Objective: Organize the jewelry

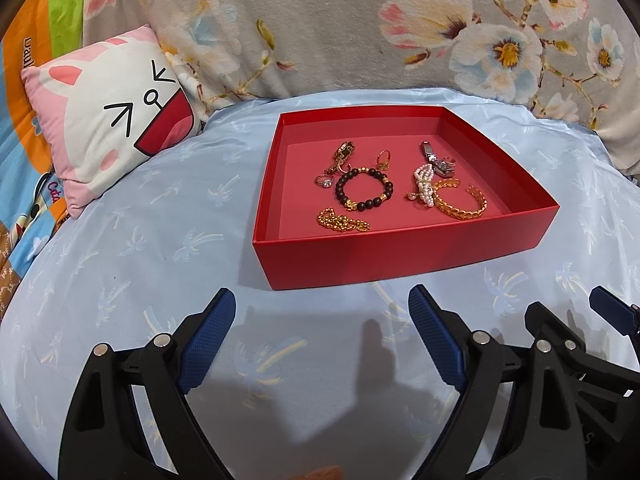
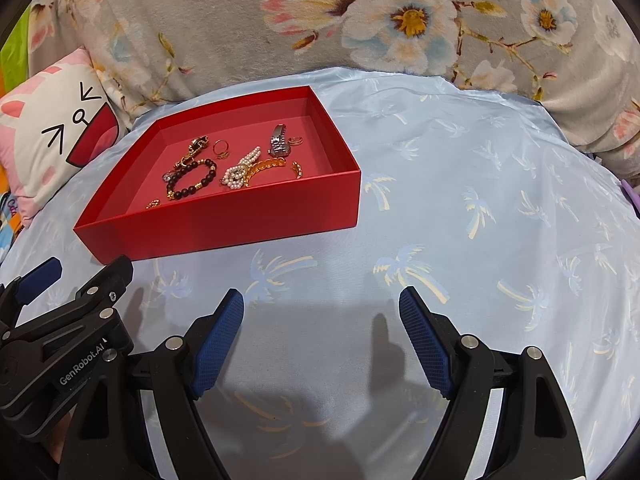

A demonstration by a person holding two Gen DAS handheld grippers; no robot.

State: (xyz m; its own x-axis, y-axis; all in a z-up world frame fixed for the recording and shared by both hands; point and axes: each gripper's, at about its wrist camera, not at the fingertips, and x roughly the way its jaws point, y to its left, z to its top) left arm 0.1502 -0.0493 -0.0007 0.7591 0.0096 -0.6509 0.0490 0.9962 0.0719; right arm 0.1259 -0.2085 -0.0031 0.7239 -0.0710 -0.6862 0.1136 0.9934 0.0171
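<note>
While the shallow red cardboard box (image 1: 404,248) of mixed jewelry rests on the pale-blue palm-print bedsheet (image 1: 140,248), the left hand-held gripper (image 1: 322,334) and right hand-held gripper (image 2: 322,334) hover spread and empty.

The left gripper (image 1: 322,308) hovers low with its jaws spread wide apart and nothing between them; its blue ribbed pads (image 1: 210,336) face each other across the gap, and the black finger arms fan outward from the bottom of the view. The right gripper (image 2: 322,310) sits just beside it, level with it and likewise wide apart and empty, its blue pads (image 2: 426,340) angled inward. Each gripper's edge shows in the other's view.
</note>
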